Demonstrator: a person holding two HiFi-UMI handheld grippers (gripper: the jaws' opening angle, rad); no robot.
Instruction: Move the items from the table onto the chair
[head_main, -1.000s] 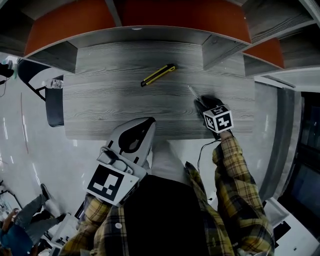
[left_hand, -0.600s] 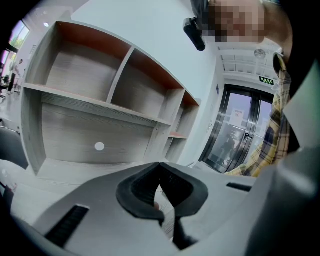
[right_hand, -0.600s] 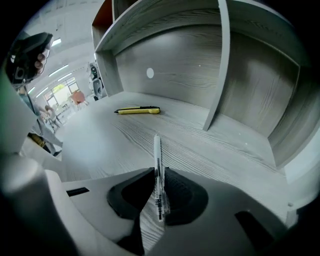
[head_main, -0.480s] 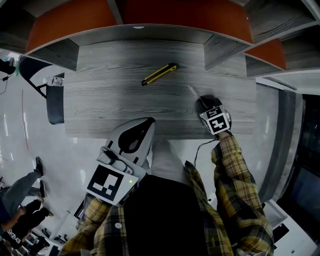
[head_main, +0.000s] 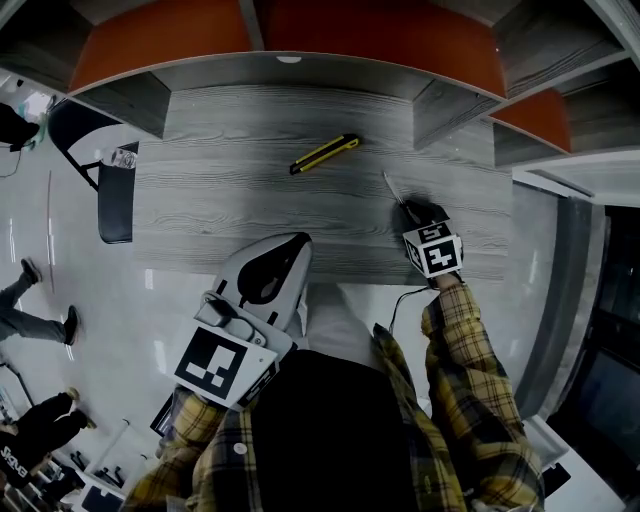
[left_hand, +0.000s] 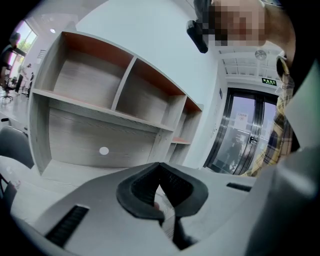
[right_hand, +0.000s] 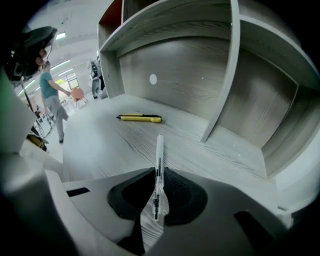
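Note:
A clear white pen (right_hand: 159, 155) points away along the grey wood table (head_main: 230, 200). My right gripper (right_hand: 159, 192) has the pen's rear end between its pads, and the jaws are closing on it. In the head view the right gripper (head_main: 408, 208) sits at the table's right, with the pen (head_main: 392, 187) sticking out ahead of it. A yellow utility knife (head_main: 325, 153) lies further back, and the right gripper view shows this knife (right_hand: 140, 118) too. My left gripper (head_main: 297, 243) hovers at the table's near edge, shut and empty (left_hand: 162, 200).
A dark chair (head_main: 112, 200) stands off the table's left end with a small clear bottle (head_main: 122, 158) on its seat. Shelf cubbies with orange tops (head_main: 300, 30) rise behind the table. People walk on the pale floor at the left (head_main: 30, 300).
The right gripper's jaws have narrowed onto the pen and the hand has crept slightly forward. My left gripper stays where it was. People at the left have walked on.

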